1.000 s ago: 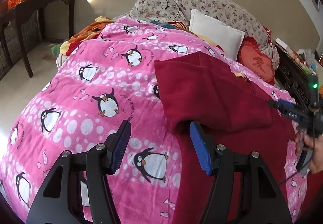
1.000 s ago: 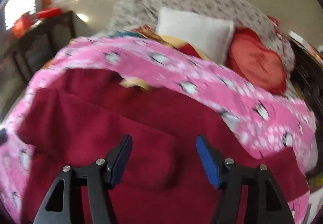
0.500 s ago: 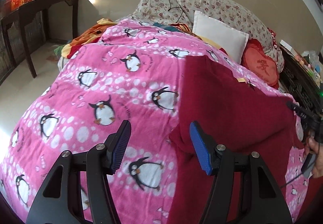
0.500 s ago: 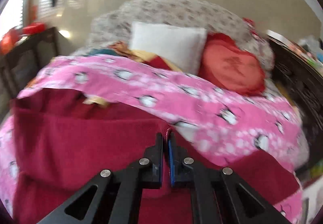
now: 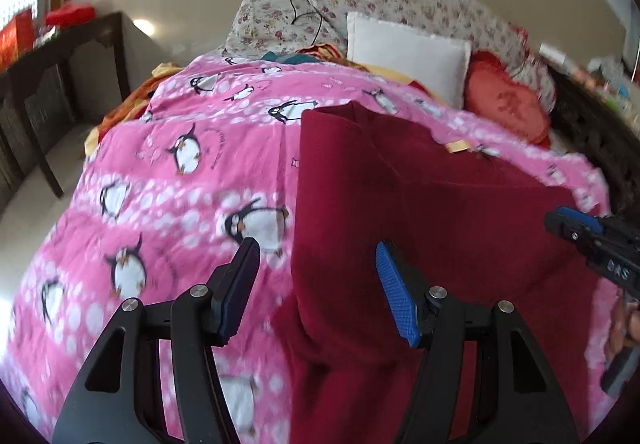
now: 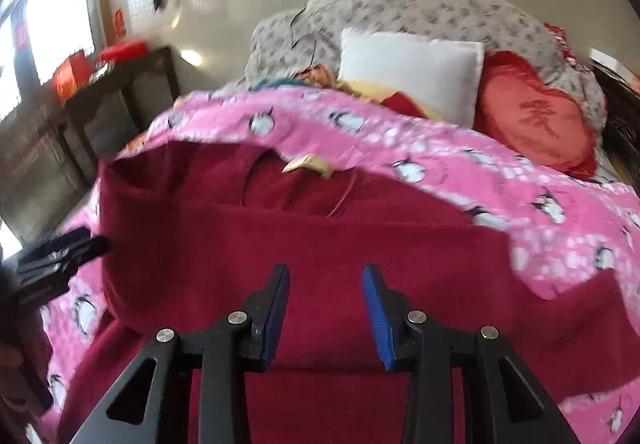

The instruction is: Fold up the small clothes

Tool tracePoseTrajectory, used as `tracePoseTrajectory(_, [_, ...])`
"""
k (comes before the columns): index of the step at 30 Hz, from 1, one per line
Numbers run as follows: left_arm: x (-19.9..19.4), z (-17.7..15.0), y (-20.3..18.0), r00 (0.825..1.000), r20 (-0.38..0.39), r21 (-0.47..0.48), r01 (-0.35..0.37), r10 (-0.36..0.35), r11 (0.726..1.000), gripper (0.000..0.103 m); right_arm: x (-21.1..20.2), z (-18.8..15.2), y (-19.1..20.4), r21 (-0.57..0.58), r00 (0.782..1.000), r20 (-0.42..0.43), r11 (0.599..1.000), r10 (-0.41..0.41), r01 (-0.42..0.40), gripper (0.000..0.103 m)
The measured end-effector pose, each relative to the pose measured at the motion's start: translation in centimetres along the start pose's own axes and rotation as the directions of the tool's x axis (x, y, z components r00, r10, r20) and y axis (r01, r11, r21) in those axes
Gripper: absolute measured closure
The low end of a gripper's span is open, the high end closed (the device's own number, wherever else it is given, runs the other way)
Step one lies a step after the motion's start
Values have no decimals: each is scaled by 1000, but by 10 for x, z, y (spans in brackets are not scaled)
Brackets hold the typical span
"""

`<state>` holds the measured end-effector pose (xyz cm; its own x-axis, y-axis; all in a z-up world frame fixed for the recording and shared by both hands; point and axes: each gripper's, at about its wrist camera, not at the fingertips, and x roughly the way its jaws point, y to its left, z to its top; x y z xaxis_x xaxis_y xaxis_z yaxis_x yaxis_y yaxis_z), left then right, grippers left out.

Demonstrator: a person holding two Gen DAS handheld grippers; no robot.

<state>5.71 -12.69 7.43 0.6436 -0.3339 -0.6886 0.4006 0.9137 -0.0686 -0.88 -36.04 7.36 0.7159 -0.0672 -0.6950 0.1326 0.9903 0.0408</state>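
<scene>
The right tongs (image 6: 325, 308), clenched on the dark red fleece garment (image 6: 320, 244) half a second earlier, had released. The left tongs (image 5: 316, 292) stayed released at lower centre, above the garment's edge on the pink penguin-print quilt (image 5: 180, 184).

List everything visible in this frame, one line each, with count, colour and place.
garment: 1, dark red, part-folded on the quilt, yellow tag near its far edge
quilt: 1, pink with penguins, covering the bed
white pillow: 1, white, at the head of the bed
red cushion: 1, red, heart-like, right of the white pillow
floral bedding: grey-white floral, piled behind the pillows
table: 1, dark wood, left of the bed, red items on top
left gripper: black, blue pads, open over the garment's left edge
right gripper: black, blue pads, open above the garment
</scene>
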Motion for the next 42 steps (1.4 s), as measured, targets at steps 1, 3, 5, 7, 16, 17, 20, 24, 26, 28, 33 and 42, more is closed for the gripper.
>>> tracePoseTrajectory(1, [6,3,0,1000,-2,11,-24,24,1000,42,7,0,1,-6,1000,-1,1000,-26,26,67])
tracePoseTrajectory(3, [30,13,4,997,-21,23,-77,78,997,42,29,6,-6,2,994,2,994,-106,106,67])
tracePoseTrajectory(5, [49,21,11,994,-60,11,-87,88,996,42,48,11,-17,27,990,-11,989,-143,143,67])
tracePoseTrajectory(7, [66,29,21,993,-96,-26,-66,63,998,40,55,15,-28,66,993,-4,991,-117,117,67])
tracePoseTrajectory(16, [32,17,26,996,-90,-47,-10,6,999,40,-5,-17,-29,54,996,0,995,-86,86,65])
tracePoseTrajectory(17, [25,9,24,996,-84,-40,8,-11,999,40,-2,-26,-30,51,994,-34,993,-101,103,64])
tracePoseTrajectory(20, [25,-8,11,995,-94,-17,15,-16,1000,40,2,-41,-29,36,994,6,994,-106,106,64])
tracePoseTrajectory(24, [40,-24,-2,991,-134,17,-2,4,1000,40,-20,-42,-39,116,999,7,992,-44,43,64])
tracePoseTrajectory(26, [34,-24,-1,991,-136,4,16,-15,1000,40,-43,-48,-64,191,999,43,981,-26,17,63])
tracePoseTrajectory(28, [27,-23,1,988,-152,-11,39,-40,999,40,-61,-58,-97,257,995,47,963,-92,77,62])
tracePoseTrajectory(33, [-5,-19,-7,994,-82,-6,77,-78,997,40,-95,-115,-214,602,984,10,786,-178,137,58])
tracePoseTrajectory(42, [-14,-17,-29,991,-84,37,105,-101,994,40,-103,-221,-349,932,975,112,360,-194,-35,58])
